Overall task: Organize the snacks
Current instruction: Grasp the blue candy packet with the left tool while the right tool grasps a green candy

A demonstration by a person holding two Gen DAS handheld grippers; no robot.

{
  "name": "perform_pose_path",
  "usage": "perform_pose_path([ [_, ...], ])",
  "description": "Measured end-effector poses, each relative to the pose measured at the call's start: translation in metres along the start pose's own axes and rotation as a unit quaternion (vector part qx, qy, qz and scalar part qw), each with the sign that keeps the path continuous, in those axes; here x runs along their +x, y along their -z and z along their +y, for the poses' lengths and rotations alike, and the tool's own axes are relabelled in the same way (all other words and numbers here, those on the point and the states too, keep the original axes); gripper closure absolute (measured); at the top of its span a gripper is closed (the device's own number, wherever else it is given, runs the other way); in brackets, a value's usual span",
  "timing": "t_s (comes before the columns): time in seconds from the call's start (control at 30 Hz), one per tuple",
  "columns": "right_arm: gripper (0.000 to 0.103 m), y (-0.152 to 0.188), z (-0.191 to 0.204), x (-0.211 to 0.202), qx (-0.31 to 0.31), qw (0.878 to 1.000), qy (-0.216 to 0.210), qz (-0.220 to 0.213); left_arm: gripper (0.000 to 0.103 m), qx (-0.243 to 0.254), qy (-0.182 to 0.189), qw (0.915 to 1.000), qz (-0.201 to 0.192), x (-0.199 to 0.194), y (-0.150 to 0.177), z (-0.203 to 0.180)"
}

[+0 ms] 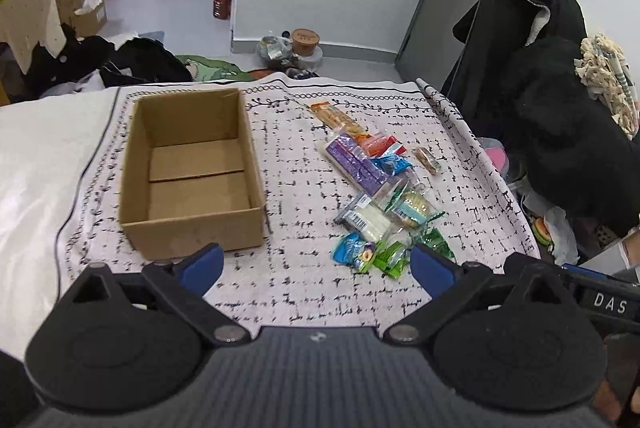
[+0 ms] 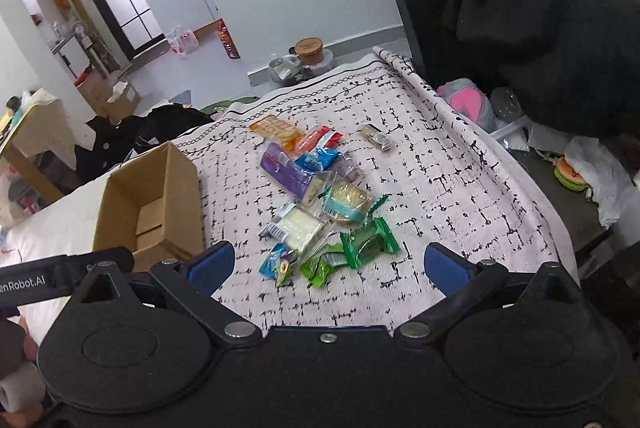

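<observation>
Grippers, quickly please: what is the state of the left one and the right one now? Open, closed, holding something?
Left gripper: open, holding nothing, above the cloth.
Right gripper: open, holding nothing, near the green packets.

readable markings

"das" stands in pale letters on the black bar [image 1: 604,302] at the right edge of the left wrist view. "enrobot.ai", cut off at the frame edge, stands on the black bar [image 2: 48,278] at the left of the right wrist view. the snack wrapper print is too small to read.
</observation>
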State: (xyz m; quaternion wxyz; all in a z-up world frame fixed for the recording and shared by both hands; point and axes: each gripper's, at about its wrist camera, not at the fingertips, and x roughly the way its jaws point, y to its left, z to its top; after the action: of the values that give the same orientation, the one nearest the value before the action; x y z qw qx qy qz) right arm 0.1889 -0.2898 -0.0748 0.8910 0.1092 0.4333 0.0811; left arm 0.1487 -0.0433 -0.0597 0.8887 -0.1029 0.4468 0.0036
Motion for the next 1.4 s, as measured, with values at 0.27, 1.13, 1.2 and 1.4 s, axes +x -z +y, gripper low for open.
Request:
perform_pose_path([
  [0.27,0.018,-0.006,-0.021,0.048,0.052,0.998,-0.001,0.043,0.012,-0.013,0.028,0.9990,0.034,0.050,-0.012,-0.007],
  [1.13,0.031,-0.001,-0.064,0.135,0.194,0.975,-0.002,0.111,0.042,-0.020,0.047,0.9867,0.154,0.194,-0.003,-0.024],
  [1.2,0.036,-0.001,-0.064,0.143,0.197,0.973,-0.004,0.119,0.042,-0.019,0.045,0.9859,0.160,0.203,-0.002,-0.025],
  [1.4,0.040,0.002,-0.068,0.162,0.216,0.968,0.006,0.130,0.043,-0.010,0.047,0.9837,0.173,0.226,0.001,-0.029],
])
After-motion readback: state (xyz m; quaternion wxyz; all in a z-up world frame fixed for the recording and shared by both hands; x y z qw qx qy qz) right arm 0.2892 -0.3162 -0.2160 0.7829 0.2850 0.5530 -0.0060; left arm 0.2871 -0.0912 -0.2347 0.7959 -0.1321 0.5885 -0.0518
